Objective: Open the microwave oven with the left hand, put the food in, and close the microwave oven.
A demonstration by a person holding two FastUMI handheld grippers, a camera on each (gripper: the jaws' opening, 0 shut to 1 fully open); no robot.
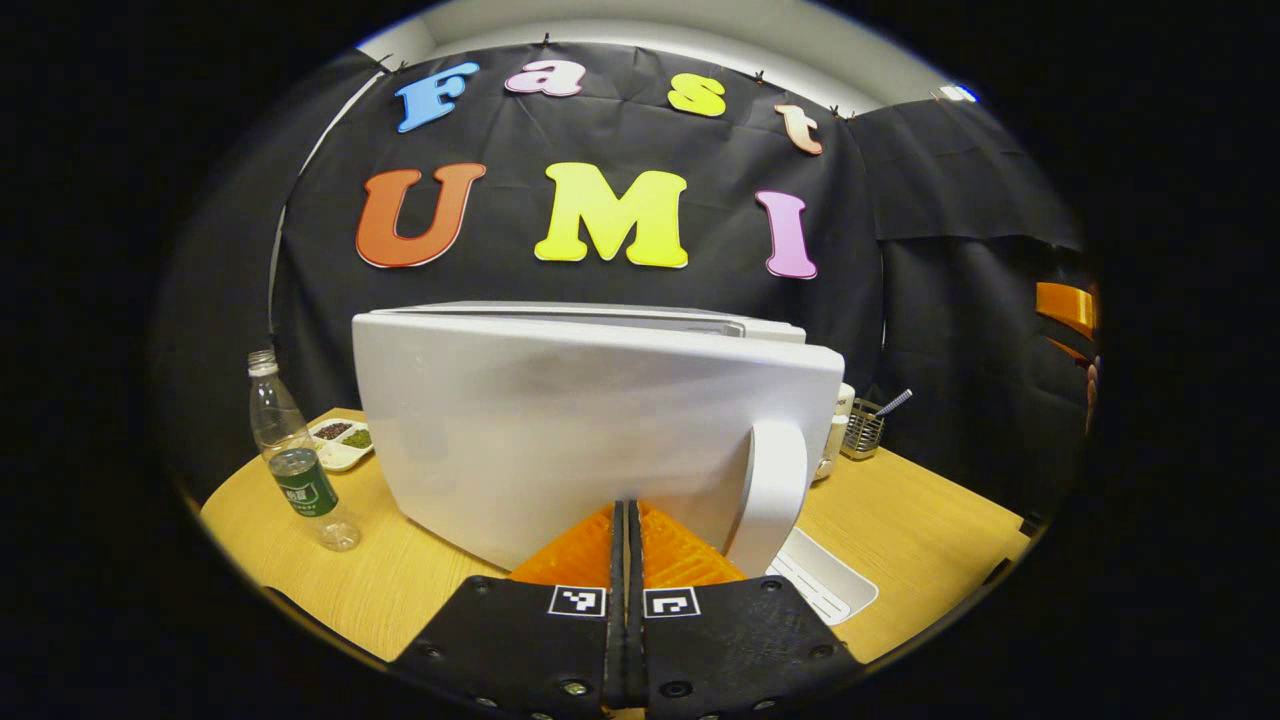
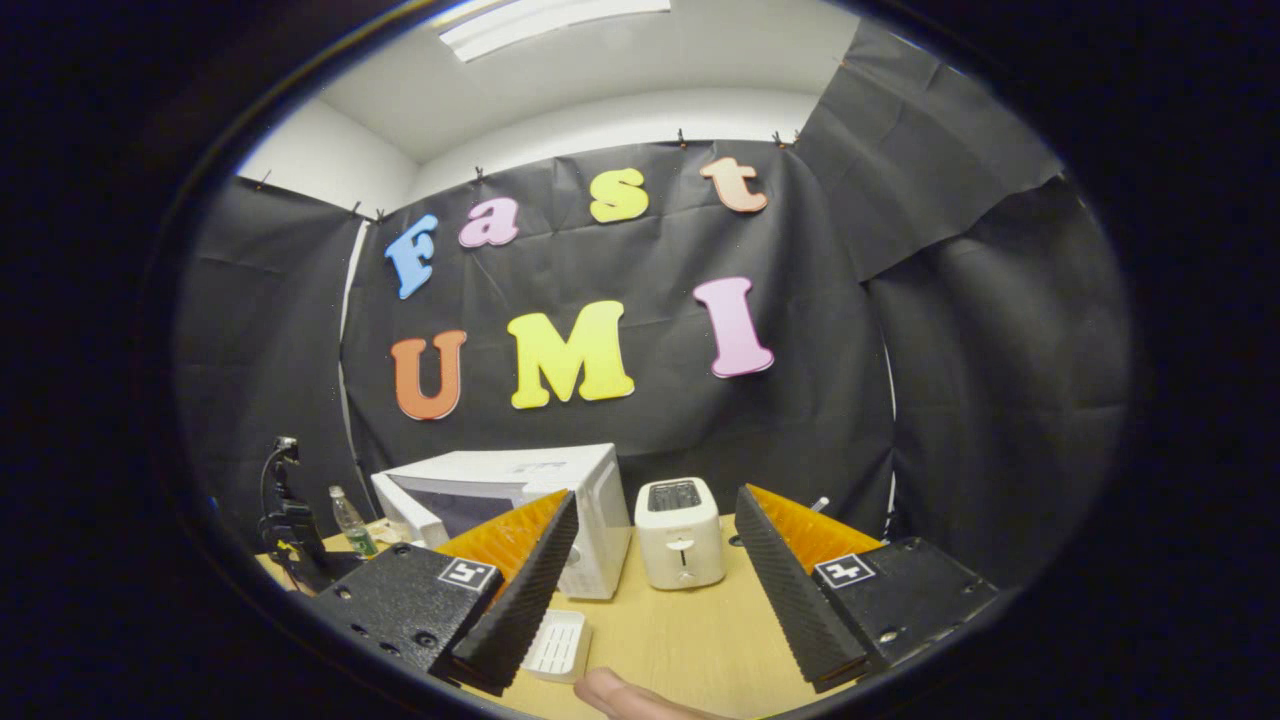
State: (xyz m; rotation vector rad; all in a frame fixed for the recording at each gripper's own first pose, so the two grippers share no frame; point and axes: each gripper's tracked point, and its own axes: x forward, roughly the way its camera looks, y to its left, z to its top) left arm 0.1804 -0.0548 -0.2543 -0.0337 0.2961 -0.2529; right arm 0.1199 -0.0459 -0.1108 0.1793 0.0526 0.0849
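Observation:
The white microwave [image 1: 560, 440] stands close in front in the left gripper view, its door facing me and seemingly swung slightly off the body. The door's white handle [image 1: 775, 490] runs down its right edge. My left gripper [image 1: 625, 525] is shut with nothing between its fingers, its tips near the door's lower face just left of the handle. In the right gripper view the microwave [image 2: 500, 500] is farther off at the left. My right gripper [image 2: 655, 495] hangs open and empty above the table. A white ridged tray [image 2: 560, 645] lies in front of the microwave.
A white toaster [image 2: 680, 530] stands right of the microwave. A plastic bottle [image 1: 295, 465] and a small divided dish [image 1: 340, 440] sit at the left on the wooden table [image 1: 900, 520]. A wire utensil holder [image 1: 865, 425] is at the back right. A fingertip [image 2: 620, 695] shows at the bottom.

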